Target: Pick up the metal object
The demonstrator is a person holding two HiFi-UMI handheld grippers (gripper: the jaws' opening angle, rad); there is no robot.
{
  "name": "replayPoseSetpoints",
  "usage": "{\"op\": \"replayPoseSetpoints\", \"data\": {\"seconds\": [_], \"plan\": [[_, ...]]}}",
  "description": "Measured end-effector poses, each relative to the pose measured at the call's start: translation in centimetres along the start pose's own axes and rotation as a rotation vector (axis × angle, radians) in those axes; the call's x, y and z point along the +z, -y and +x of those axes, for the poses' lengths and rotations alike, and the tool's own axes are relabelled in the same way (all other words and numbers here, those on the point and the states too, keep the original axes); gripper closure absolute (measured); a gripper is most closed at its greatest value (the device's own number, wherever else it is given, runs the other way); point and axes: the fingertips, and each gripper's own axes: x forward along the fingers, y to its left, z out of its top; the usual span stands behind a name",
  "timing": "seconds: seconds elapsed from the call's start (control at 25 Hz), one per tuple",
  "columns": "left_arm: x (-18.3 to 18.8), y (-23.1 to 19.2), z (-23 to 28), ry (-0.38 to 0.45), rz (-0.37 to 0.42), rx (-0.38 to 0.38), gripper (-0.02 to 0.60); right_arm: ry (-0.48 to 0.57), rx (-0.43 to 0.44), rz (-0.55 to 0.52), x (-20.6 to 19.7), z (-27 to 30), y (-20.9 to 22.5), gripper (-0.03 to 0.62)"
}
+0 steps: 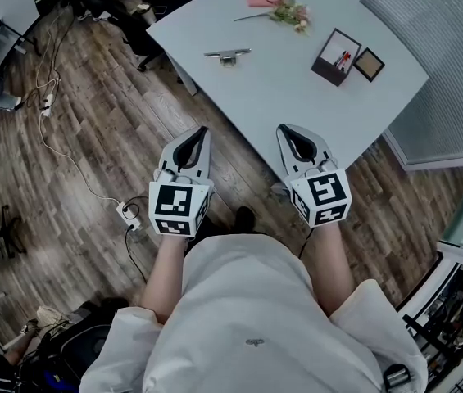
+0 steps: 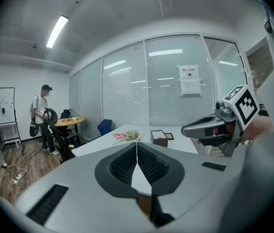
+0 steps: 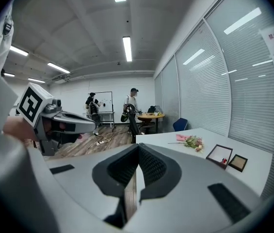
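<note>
A: Where's the metal object (image 1: pixel 228 54)?

B: On the table (image 1: pixel 297 105), well ahead of both grippers and closer to the left one's line than the right's. Nothing is touching it.

A: And the grippers?

B: The left gripper (image 1: pixel 201 133) has its jaws pressed together with nothing between them. The right gripper (image 1: pixel 287 132) is the same, closed and empty. They're side by side, close to the person's body and tipped slightly down.

A: Why there, do you think?

B: It looks like a ready stance before a reach. The left one hangs over the floor just short of the table edge. The right one's tips are about at that edge (the table corner juts toward it).

A: Anything in the way?

B: No. The flowers (image 1: pixel 284 11) lie farther ahead, past the object. The box (image 1: pixel 336 56) and the small frame (image 1: pixel 369 64) sit ahead of the right gripper, off to its right. That leaves the lane from the left gripper open.

A: Do the gripper views show the object?

B: I can't pick it out in either one. It may be too small or hidden behind the jaws, so I'm placing it from the head view alone.

A: Next?

B: Probably open one pair of jaws and reach forward. The object is low and flat, so the approach would need to be shallow.
</note>
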Motion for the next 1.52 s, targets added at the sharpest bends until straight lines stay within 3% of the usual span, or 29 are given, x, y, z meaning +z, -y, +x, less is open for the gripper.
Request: {"op": "replayPoseSetpoints", "data": {"seconds": [0.4,0.84,1.04,1.24,1.52], "plan": [[-1.2,0.6,-2.1,-0.015,0.003,0.015,0.56,-0.023,0.021,0.0,-1.0,-1.2,-2.0,0.586],[-1.8,-0.4,-2.9,0.001,0.002,-0.012,0.557,-0.04,0.029,-0.02,-1.1,-0.5,-3.9,0.53],[-1.8,-1.9,-2.1,0.008,-0.006,-0.021,0.552,-0.054,0.034,-0.023,-0.6,1.2,-4.0,0.497],[-1.7,-4.4,-1.0,0.003,-0.014,-0.029,0.491,-0.058,0.03,-0.03,0.7,3.7,-4.3,0.473],[-0.6,-7.8,1.5,0.016,-0.008,-0.054,0.471,-0.054,0.004,-0.033,2.4,7.6,-3.7,0.451]]}}
